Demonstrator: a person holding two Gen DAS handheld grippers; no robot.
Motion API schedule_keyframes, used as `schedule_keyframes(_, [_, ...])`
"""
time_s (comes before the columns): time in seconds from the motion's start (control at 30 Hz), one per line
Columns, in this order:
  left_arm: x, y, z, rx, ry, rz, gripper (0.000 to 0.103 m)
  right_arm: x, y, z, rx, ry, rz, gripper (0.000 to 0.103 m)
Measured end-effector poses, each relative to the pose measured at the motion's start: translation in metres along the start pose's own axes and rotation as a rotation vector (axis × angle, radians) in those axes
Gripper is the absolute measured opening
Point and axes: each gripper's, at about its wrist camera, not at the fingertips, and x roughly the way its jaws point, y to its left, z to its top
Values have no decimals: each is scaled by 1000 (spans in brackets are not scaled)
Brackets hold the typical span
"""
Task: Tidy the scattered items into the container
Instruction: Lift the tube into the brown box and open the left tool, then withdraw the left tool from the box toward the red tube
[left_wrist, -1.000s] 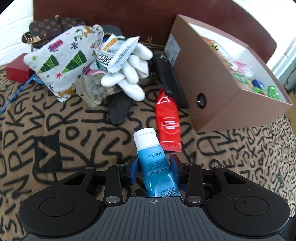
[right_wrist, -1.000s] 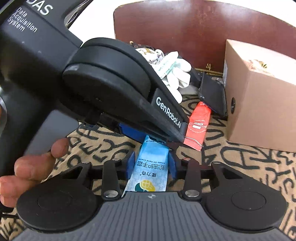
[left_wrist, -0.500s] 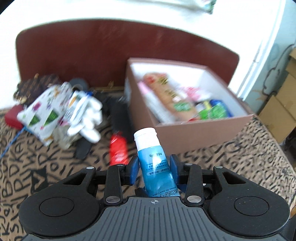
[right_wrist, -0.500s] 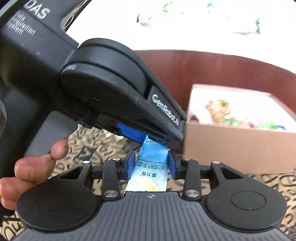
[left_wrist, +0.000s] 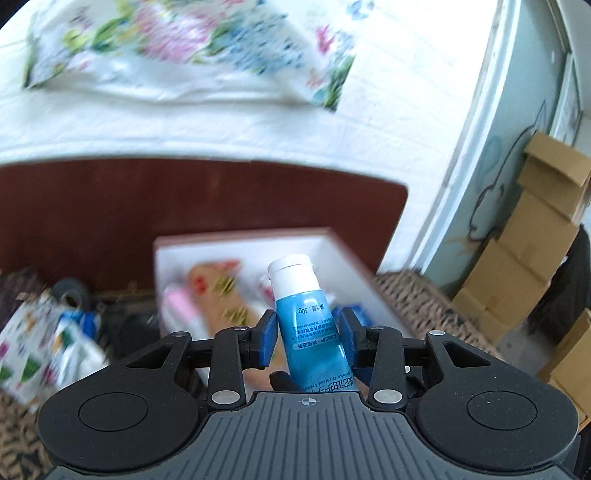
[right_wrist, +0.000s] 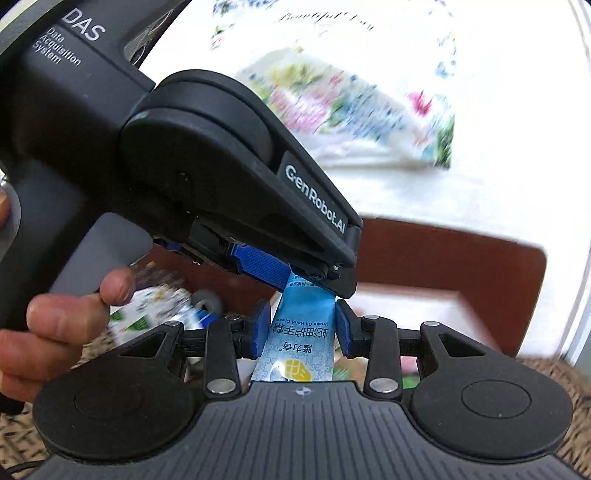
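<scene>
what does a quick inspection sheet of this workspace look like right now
surface: patterned black-and-tan cloth, blurred.
job's things: blue hand cream tube with white cap, lifted in front of the open brown cardboard box, which already holds packets.
clutter: white printed fabric pouch and dark tape roll left of the box.
grippers: left gripper and right gripper both shut on the tube; a hand holds the left one.
cables: nothing seen.
surroundings: dark red headboard, floral cloth, stacked cardboard cartons.
</scene>
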Motion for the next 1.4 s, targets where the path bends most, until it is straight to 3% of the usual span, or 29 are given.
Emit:
schedule_keyframes(0.37, [83,-1,57,-73,13,-89,37,48,-66,21,-73,11,-33,40])
schedule_keyframes(0.67, [163,1,61,-109,90,-181,37,83,-101,1,-113,93,-95,40])
schedule_keyframes(0.93, [226,-1,57,-102,168,-200,38,112,-124,-25,-119,197,-142,40])
schedule_keyframes(1.03, [240,-1,59,-81,165,-185,55,124,-126,-30,-135,228,-165,40])
schedule_keyframes(1.1, [246,-2,61,-52,157,-155,78,130,-125,-33,-156,244,-173,40])
schedule_keyframes(1.17, [245,3,60,-53,164,-160,97,134,-122,-34,-181,292,-177,55])
schedule_keyframes(1.2, [241,8,58,-72,153,-173,100,133,-120,-35,-188,293,-180,72])
schedule_keyframes(1.23, [236,12,56,-87,144,-185,101,127,-117,-36,-200,272,-187,79])
schedule_keyframes(1.4, [214,20,42,-48,150,-163,103,99,-96,-42,-260,251,-183,94])
